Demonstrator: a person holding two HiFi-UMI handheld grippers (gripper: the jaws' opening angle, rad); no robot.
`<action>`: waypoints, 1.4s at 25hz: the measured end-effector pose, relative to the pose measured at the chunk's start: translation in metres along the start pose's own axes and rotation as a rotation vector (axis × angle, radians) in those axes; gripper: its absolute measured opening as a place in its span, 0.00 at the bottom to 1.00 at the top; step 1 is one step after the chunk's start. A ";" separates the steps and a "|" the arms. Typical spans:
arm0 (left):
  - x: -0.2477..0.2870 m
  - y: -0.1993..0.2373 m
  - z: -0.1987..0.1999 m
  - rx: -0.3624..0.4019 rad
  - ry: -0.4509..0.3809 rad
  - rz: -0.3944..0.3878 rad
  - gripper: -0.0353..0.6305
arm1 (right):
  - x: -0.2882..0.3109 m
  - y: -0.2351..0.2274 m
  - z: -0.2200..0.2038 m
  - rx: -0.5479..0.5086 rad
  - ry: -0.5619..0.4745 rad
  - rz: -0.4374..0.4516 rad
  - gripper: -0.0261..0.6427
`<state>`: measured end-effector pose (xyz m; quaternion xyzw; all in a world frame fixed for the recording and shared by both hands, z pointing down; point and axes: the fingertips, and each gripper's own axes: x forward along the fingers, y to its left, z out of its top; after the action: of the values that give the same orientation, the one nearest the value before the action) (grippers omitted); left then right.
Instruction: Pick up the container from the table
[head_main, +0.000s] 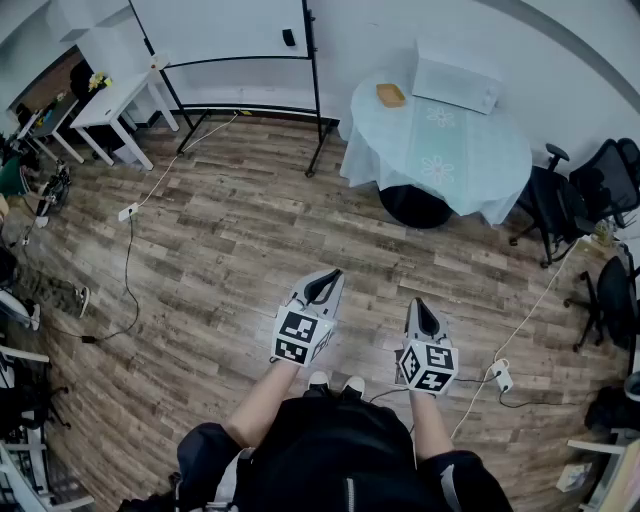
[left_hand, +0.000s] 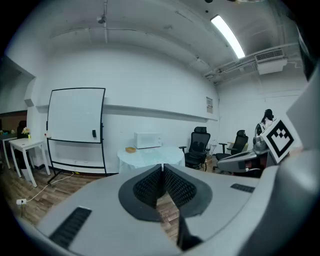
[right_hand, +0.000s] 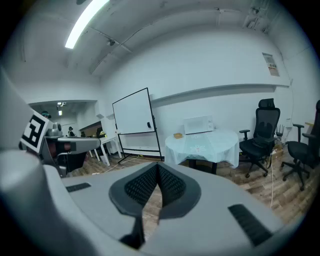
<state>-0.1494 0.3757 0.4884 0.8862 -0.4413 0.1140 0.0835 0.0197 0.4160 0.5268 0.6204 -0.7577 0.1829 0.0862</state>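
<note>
Well beyond the left tool (head_main: 323, 284), container (head_main: 391, 95) rests on table (head_main: 478, 160).

The left gripper (left_hand: 162, 167) has its jaws pressed together with nothing between them. Beyond them, a round cloth-covered table (left_hand: 172, 156) bears a small yellow container (left_hand: 130, 149) beside a white box (left_hand: 147, 140); a whiteboard (left_hand: 76, 116) stands further left

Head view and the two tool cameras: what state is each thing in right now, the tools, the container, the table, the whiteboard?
Left tool: shut, nothing in it.
Right tool: shut, nothing in it.
Table: covered by a pale cloth.
Container: sitting on the table, untouched, far from both tools.
Whiteboard: upright, blank.
</note>
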 end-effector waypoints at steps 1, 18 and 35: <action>0.000 -0.001 0.000 0.001 0.000 -0.003 0.09 | 0.000 0.000 0.001 0.014 -0.013 0.000 0.07; 0.003 -0.020 -0.007 -0.018 0.004 -0.012 0.09 | -0.003 -0.008 -0.011 0.036 0.012 -0.009 0.08; 0.029 -0.038 -0.005 -0.022 0.009 0.042 0.09 | -0.004 -0.048 -0.012 0.054 0.030 0.040 0.08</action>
<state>-0.1026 0.3777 0.4997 0.8753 -0.4605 0.1146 0.0929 0.0662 0.4165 0.5448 0.6046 -0.7634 0.2143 0.0769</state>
